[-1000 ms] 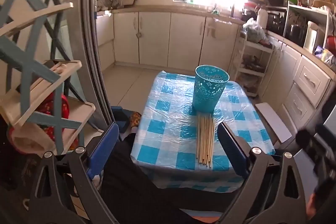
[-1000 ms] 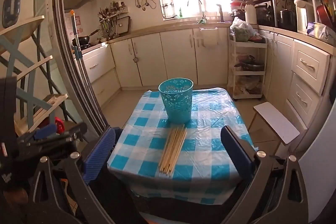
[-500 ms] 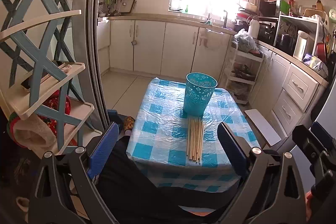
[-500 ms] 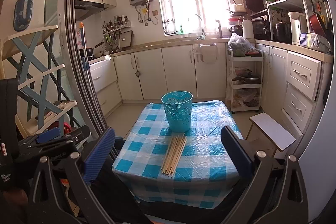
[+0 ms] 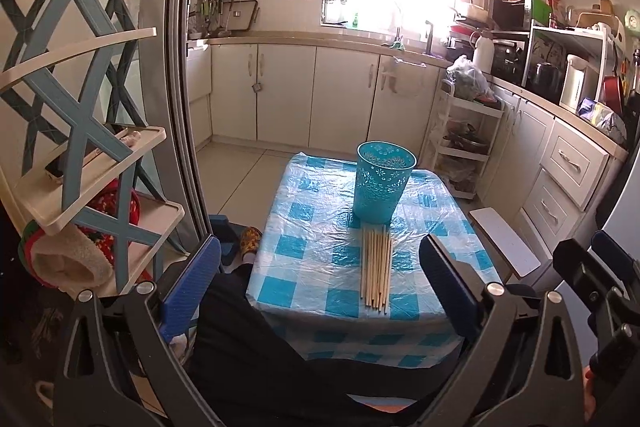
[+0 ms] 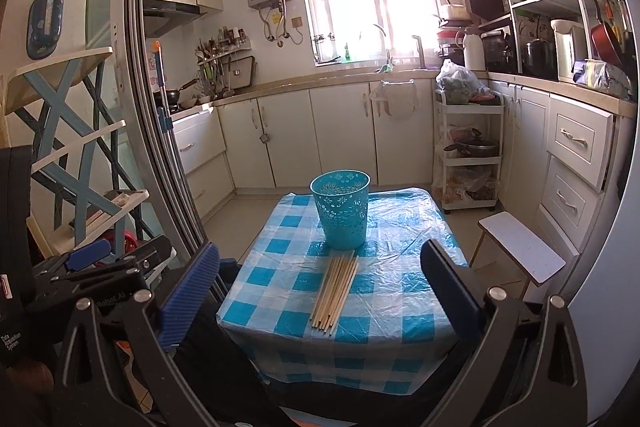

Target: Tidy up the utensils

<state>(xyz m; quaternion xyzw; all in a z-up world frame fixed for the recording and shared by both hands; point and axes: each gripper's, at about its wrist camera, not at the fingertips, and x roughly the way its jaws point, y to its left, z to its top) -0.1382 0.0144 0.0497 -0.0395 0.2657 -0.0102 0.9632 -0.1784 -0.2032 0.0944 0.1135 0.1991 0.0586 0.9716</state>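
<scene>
Tools: our left gripper [image 5: 320,279] and right gripper [image 6: 320,283] hang spread wide, empty, well short of the table.
Utensils: pale wooden chopsticks [image 5: 376,269] lie bundled on the blue-checked tablecloth [image 5: 316,247], tips touching the teal perforated plastic basket [image 5: 382,185].
Advice: we should pinch one pair mid-length, then tilt it upright over the rim.

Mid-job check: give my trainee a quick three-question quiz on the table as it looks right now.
1. True or false: the chopsticks are already standing in the basket.
2. Multiple choice: where do the chopsticks lie? A) on the stool B) flat on the table, just on the near side of the basket C) on the floor
3. Fill in: both the left gripper and the right gripper are ____ and hold nothing.

Key: 1 false; 2 B; 3 open.
</scene>
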